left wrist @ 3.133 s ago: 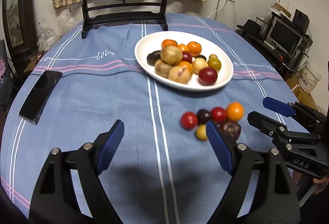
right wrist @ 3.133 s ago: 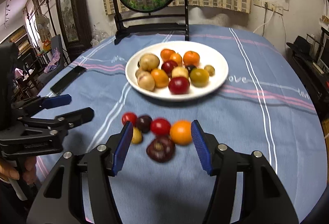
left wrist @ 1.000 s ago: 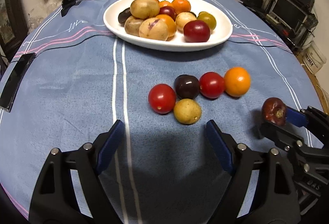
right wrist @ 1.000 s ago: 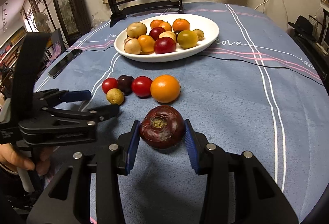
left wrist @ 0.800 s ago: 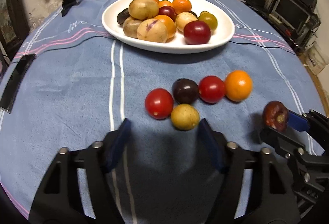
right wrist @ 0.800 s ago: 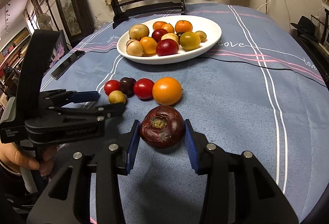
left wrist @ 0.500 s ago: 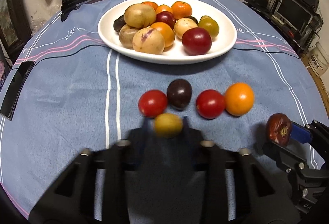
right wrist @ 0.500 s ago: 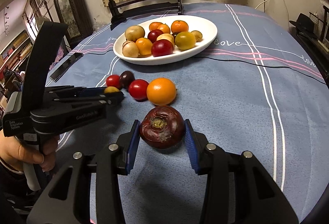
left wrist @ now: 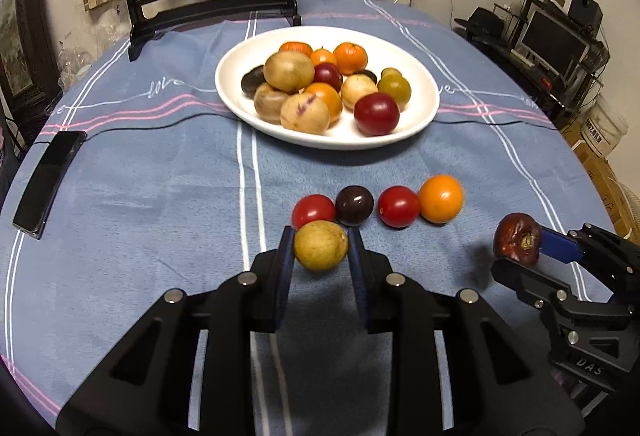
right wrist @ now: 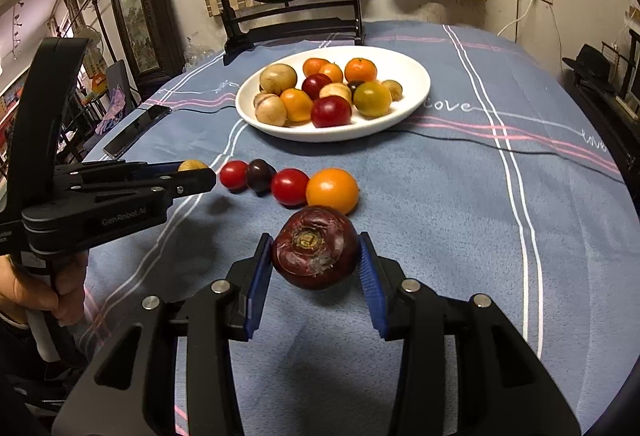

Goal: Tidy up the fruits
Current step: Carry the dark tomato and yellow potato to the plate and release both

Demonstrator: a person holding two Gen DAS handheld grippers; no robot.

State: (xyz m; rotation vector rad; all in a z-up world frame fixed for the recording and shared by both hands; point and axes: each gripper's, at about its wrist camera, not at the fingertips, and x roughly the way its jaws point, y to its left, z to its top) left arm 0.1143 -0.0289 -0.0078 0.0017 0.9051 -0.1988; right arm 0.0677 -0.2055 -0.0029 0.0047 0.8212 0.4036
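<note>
My left gripper (left wrist: 321, 256) is shut on a small yellow-green fruit (left wrist: 321, 245), held just above the blue cloth. My right gripper (right wrist: 316, 268) is shut on a wrinkled dark red fruit (right wrist: 316, 253), also off the cloth; the left wrist view shows that fruit (left wrist: 517, 240) at the right. Behind them a row lies on the cloth: a red tomato (left wrist: 313, 210), a dark purple fruit (left wrist: 353, 205), a second red tomato (left wrist: 398, 206) and an orange fruit (left wrist: 441, 198). A white plate (left wrist: 420, 116) piled with several fruits stands beyond.
A black phone (left wrist: 48, 178) lies near the table's left edge. A round fish picture on a black stand (left wrist: 208, 2) rises at the far side. A hand (right wrist: 44, 294) grips the left tool's handle. Shelves and a monitor (left wrist: 556, 44) stand off the table to the right.
My left gripper moved forward to the yellow-green fruit, closed on it and lifted it off the cloth. The right gripper kept still with the dark red fruit.
</note>
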